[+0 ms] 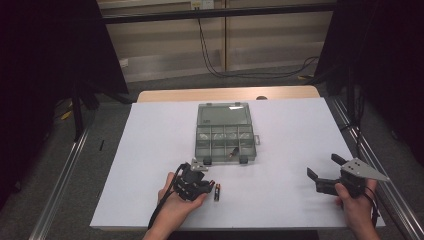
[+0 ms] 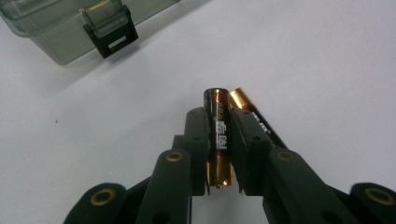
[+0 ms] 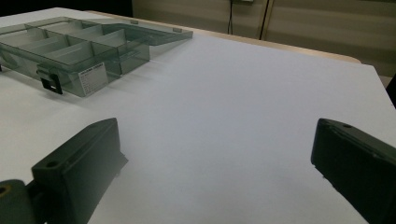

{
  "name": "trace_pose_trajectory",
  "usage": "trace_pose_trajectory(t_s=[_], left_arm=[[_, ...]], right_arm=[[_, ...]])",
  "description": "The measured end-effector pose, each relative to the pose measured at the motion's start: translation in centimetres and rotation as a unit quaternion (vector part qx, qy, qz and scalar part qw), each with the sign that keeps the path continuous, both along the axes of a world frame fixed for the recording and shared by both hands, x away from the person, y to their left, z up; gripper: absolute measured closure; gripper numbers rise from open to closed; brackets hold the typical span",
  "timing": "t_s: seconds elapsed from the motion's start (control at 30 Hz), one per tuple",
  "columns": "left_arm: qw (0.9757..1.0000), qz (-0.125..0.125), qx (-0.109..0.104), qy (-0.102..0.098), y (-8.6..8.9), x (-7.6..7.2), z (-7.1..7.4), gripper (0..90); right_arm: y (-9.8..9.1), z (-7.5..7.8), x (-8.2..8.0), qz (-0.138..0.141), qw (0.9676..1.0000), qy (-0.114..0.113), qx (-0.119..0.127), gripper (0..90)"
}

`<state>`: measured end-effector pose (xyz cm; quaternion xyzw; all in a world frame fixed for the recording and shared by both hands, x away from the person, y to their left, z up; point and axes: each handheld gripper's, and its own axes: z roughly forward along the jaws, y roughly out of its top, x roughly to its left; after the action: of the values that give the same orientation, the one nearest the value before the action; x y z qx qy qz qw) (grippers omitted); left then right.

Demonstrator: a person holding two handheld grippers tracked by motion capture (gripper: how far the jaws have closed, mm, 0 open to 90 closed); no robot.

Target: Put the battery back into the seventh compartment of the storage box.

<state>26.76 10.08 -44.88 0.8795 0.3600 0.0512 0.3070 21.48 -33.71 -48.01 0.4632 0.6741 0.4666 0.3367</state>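
Note:
My left gripper [image 2: 218, 114] is shut on a black and copper AA battery [image 2: 218, 135], its pads pressing on both sides of the battery, which lies low over the white table. A second battery [image 2: 252, 112] lies on the table against the outside of the right jaw. In the high view the left gripper [image 1: 208, 186] is at the near left, with a battery [image 1: 217, 192] beside it. My right gripper [image 1: 323, 166] is held at the near right, open, with nothing between its jaws [image 3: 217, 140].
An open clear grey compartment box [image 1: 225, 116] stands mid-table, lid laid back, latches [image 2: 112, 32] facing me. A small battery-like item [image 1: 231, 152] lies in a front compartment. In the right gripper view, the box [image 3: 84, 70] is far left. Dark frames flank the white table [image 1: 300, 125].

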Motion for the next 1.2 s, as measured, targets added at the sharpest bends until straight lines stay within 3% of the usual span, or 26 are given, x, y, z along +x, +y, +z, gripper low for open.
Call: trace_pose_trajectory(t_s=[0.6, 0.8, 1.2], left_arm=[[0.9993, -0.007, -0.035, -0.01, -0.7, 2.0, 2.4, 77.0], [0.9988, -0.007, -0.048, -0.002, -1.0, 2.9, 2.7, 76.9], [0.9984, -0.007, -0.056, -0.006, -1.8, 4.7, 3.8, 77.0]], right_arm=[[0.0, 0.0, -0.1, 0.002, 1.0, 0.0, -0.002, 1.1], [0.0, 0.0, -0.1, 0.003, 1.0, -0.001, -0.003, 1.1], [0.0, 0.0, -0.1, 0.004, 1.0, -0.002, -0.001, 1.0]])
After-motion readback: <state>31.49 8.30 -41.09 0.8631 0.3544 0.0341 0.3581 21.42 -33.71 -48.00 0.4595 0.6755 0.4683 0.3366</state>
